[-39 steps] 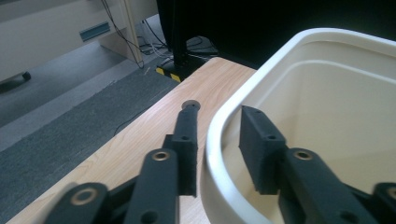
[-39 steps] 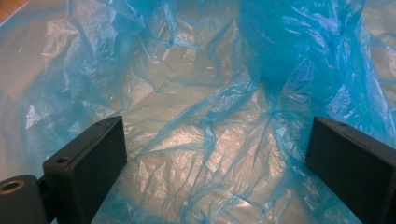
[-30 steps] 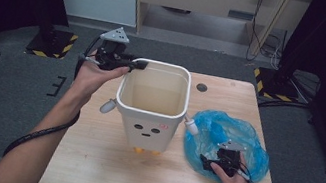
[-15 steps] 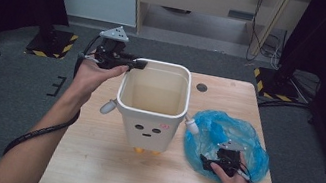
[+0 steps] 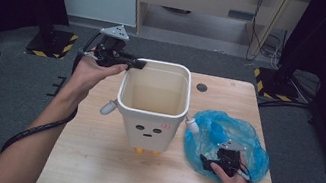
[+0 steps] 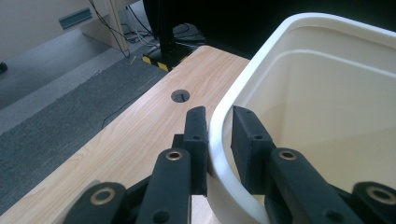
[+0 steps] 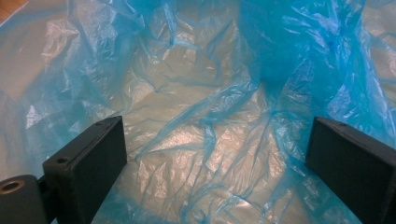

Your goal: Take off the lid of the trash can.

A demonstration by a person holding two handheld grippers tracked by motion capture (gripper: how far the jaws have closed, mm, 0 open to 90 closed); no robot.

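My left fingers (image 6: 219, 154) have just been closing on the rim of the white bin (image 5: 153, 102), one pad outside the wall, the other inside; they look clamped on it, though a thin gap may remain on the inner side. The bin stands upright on the worktop (image 5: 89, 154), between my two hands. My right fingers (image 7: 215, 172) are spread wide, hovering just above the crumpled blue plastic bag (image 7: 196, 93), which lies flat on the worktop beneath and beyond them, right of the bin.
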